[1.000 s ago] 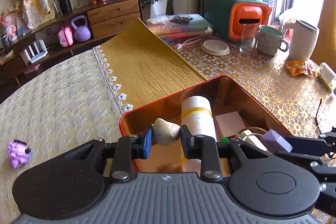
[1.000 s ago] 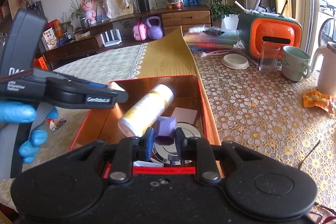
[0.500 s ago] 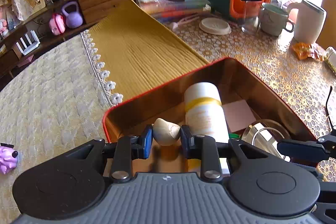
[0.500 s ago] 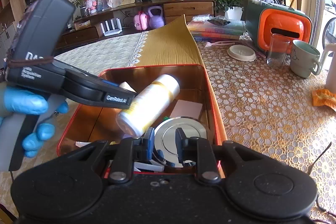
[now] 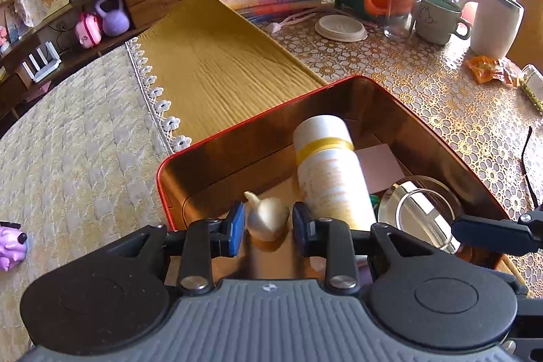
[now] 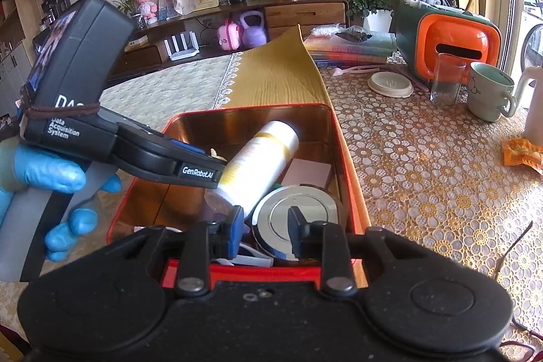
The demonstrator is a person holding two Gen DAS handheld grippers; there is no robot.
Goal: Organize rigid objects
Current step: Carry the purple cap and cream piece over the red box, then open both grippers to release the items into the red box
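The small beige garlic-shaped piece point(image 5: 268, 217) sits between the jaws of the left gripper point(image 5: 268, 228), low over the near corner of the red metal tin point(image 5: 237, 131). These jaws have just been opening, probably to drop it there, beside the white-and-yellow bottle point(image 5: 331, 172). The right gripper point(image 6: 265, 231) has also just been opening; nothing is between its jaws, above the round silver lid point(image 6: 298, 209).
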